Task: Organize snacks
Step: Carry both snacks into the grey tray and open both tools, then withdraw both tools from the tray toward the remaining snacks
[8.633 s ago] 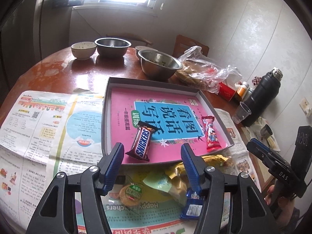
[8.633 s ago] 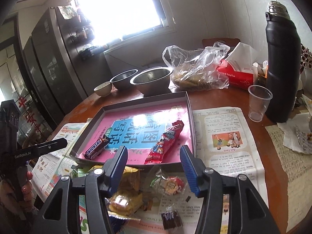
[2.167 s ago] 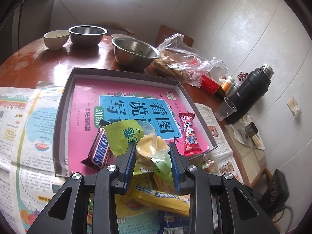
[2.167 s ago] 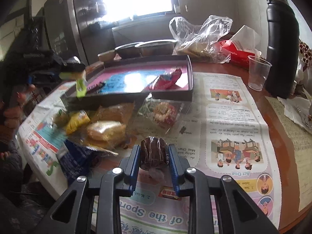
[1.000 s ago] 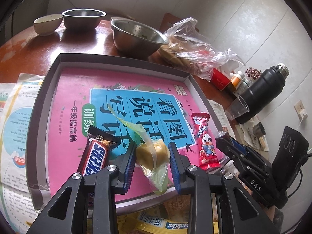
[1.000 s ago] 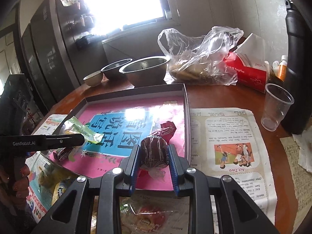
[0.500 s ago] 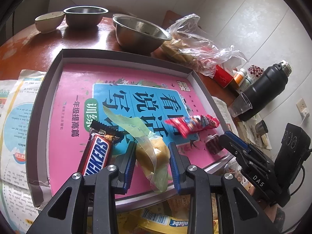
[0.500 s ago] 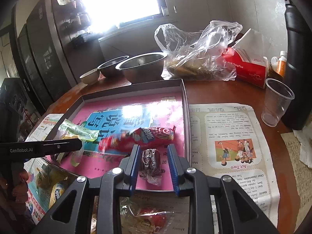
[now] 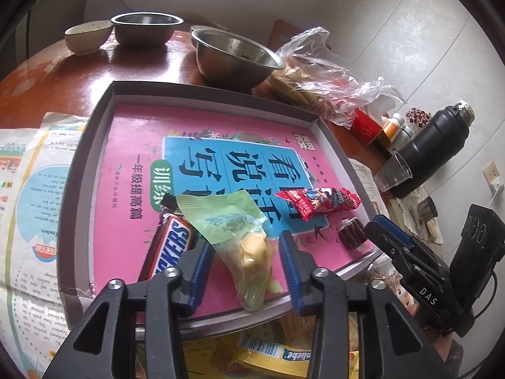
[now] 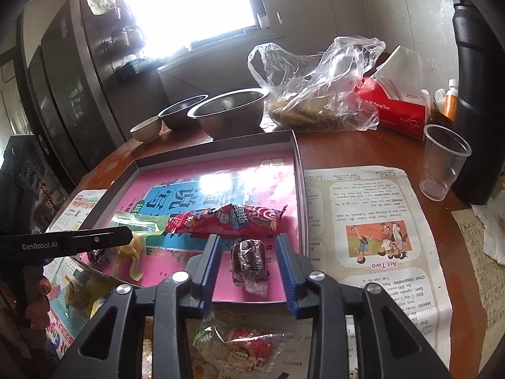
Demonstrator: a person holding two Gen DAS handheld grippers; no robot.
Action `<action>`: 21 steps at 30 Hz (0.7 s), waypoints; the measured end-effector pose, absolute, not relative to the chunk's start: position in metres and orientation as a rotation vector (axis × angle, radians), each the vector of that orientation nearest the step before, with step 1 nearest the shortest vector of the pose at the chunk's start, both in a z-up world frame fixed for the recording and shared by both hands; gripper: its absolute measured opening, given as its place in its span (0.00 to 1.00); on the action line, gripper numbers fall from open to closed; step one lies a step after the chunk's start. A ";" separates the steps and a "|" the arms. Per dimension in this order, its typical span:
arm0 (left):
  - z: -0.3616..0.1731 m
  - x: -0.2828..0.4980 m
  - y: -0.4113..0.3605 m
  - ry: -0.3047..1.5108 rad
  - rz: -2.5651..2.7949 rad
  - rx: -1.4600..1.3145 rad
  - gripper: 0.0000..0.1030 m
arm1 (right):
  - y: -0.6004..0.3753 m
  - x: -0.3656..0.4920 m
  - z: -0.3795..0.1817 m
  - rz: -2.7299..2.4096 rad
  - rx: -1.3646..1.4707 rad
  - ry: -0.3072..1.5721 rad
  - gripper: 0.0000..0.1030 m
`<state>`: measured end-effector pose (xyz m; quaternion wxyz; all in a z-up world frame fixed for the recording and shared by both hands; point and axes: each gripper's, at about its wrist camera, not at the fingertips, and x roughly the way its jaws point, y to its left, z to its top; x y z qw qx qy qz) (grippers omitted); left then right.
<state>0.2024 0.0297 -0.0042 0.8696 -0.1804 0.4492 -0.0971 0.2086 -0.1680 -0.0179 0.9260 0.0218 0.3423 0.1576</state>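
A grey tray with a pink lining [image 9: 101, 145] [image 10: 296, 170] holds a Snickers bar [image 9: 167, 249], a red snack packet [image 9: 315, 202] [image 10: 221, 221], a green-wrapped yellow cake [image 9: 249, 249] [image 10: 132, 246] and a dark brown wrapped cake [image 9: 350, 233] [image 10: 249, 259]. My left gripper [image 9: 243, 265] is open, its jaws apart on either side of the yellow cake, which lies on the tray. My right gripper [image 10: 249, 262] is open around the brown cake, which rests on the tray near its front right corner.
Loose snacks lie on newspaper in front of the tray [image 9: 268, 350] [image 10: 243, 347]. Behind stand steel bowls [image 9: 233, 57] [image 10: 227, 110], a plastic bag of food [image 10: 318, 94], a red tissue box [image 10: 394, 107], a clear cup [image 10: 442, 161] and a black flask [image 9: 435, 142].
Both grippers have opened. The yellow cake and the brown cake now lie released on the tray. The red packet has settled crosswise behind the brown cake.
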 end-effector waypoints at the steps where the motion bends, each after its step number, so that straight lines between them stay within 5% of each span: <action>1: -0.004 0.202 0.031 0.938 -0.201 -0.378 0.46 | -0.168 0.208 -0.018 0.320 0.046 0.700 0.39; 21: 0.018 0.177 0.046 0.885 -0.183 -0.402 0.63 | -0.174 0.196 -0.009 0.320 0.089 0.671 0.56</action>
